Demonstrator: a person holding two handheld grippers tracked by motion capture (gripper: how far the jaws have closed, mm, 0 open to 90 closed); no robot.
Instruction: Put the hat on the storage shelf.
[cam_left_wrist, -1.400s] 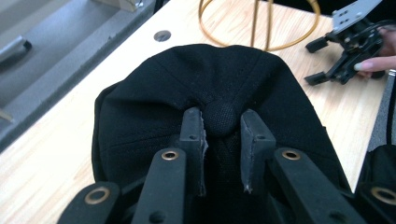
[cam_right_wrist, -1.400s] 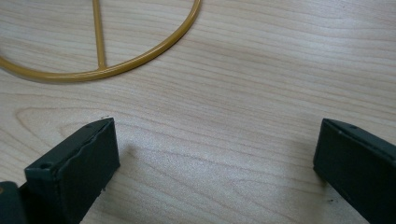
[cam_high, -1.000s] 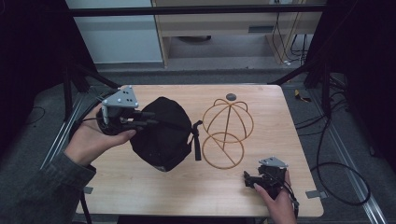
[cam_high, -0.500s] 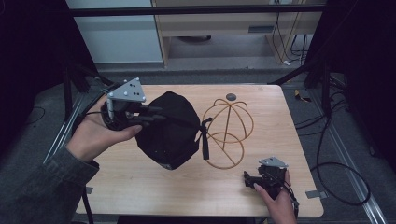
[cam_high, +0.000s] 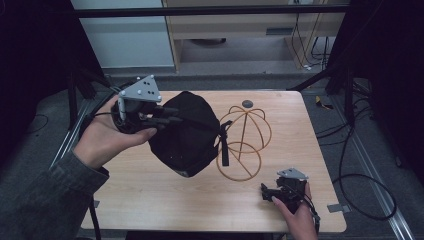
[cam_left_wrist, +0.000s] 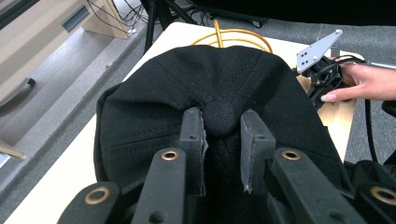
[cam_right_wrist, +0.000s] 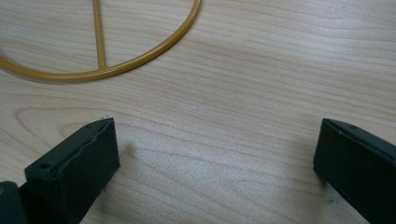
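Observation:
A black cap (cam_high: 187, 135) hangs above the table, left of a gold wire hat stand (cam_high: 245, 142). My left gripper (cam_high: 172, 114) is shut on the cap, and a hand holds that gripper at the table's left side. In the left gripper view the jaws pinch the cap (cam_left_wrist: 154, 102) at its crown, one on each side of the top button, with the stand (cam_left_wrist: 233, 35) just beyond it. The cap's strap dangles against the stand's left side. My right gripper (cam_high: 265, 192) rests open on the table at the front right, its jaws (cam_right_wrist: 215, 154) wide apart over bare wood near the stand's base ring (cam_right_wrist: 140, 60).
The wooden table (cam_high: 150, 200) has a small dark disc (cam_high: 247, 103) near its far edge. Black frame legs and cables stand on the floor around the table. A shelf unit (cam_high: 240, 30) stands beyond it.
The left gripper has carried the cap a little up and to the right, closer to the wire stand. The right gripper has stayed still.

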